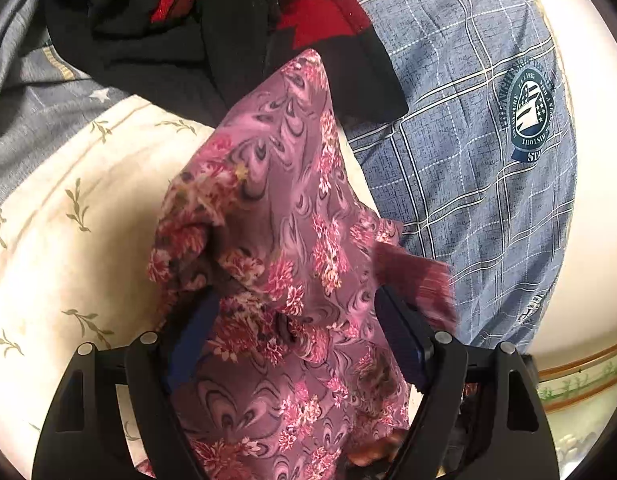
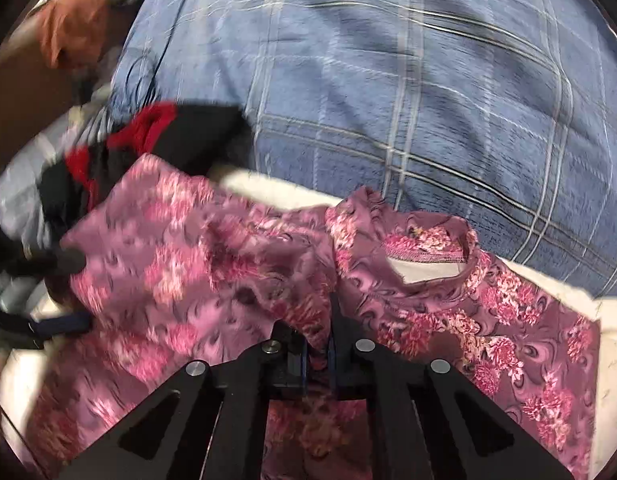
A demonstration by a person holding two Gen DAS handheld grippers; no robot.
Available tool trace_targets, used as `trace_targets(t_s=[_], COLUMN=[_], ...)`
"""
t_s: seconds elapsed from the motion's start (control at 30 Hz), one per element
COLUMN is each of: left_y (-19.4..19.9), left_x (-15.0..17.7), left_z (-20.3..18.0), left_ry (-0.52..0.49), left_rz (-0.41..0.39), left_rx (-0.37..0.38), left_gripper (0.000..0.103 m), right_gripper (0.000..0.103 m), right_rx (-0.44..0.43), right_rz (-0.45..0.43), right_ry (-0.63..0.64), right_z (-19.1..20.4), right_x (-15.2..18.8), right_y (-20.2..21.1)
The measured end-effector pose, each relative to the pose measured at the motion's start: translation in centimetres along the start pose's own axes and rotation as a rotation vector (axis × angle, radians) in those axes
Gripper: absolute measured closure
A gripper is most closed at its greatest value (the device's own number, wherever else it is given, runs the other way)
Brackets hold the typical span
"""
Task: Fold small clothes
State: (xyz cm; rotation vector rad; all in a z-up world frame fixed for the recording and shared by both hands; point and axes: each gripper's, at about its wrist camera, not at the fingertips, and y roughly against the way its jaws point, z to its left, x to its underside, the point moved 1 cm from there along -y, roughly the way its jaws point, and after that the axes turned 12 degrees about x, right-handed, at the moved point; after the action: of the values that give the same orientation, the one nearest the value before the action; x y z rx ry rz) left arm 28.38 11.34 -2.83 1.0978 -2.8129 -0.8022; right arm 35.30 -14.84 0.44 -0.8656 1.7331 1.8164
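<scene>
Your right-wrist view is smeared by motion: the top (image 2: 196, 264) blurs at its left half, and the hand (image 2: 74, 36) at upper left is a streak. In your left-wrist view the top hides the left gripper (image 1: 296, 320) fingertips, and the black-red garment (image 1: 212, 28) is cut off by the upper edge.

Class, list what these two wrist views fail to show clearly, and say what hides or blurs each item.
- Left wrist view: the floral garment drapes over the left gripper, hiding its fingertips.
- Right wrist view: motion blur smears the red-and-black garment and the hand.
- Both views: the plaid cloth is cut off by the edges.
</scene>
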Motion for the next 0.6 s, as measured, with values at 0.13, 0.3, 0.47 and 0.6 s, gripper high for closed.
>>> trace_targets(t_s=[0.13, 0.3, 0.47, 0.6], left_y=[-0.1, -1.3, -1.2, -0.8], left_x=[-0.1, 0.3, 0.1, 1.2], left_z=[0.4, 0.1, -0.6, -2.0], left_ry=[-0.003, -0.021, -0.065, -0.158], left_rz=[0.001, 0.006, -0.035, -0.043], left_rx=[-0.008, -0.021, -0.041, -0.075], left_gripper=[0.023, 0.023, 0.053, 0.08], right_gripper=[0.097, 0.096, 0.097, 0.097], right_rx=[-0.127, -0.181, -0.198, -0.181], right_rz=[-0.053, -0.023, -0.001, -0.05], right_ry=[-0.304, -0.546, -0.644, -0.699], right_z=[-6.1, -12.4, -14.9, -16.7], right_x=[0.2, 2.6, 4.2, 4.8], right_y=[3.7, 4.8, 4.8, 6.2])
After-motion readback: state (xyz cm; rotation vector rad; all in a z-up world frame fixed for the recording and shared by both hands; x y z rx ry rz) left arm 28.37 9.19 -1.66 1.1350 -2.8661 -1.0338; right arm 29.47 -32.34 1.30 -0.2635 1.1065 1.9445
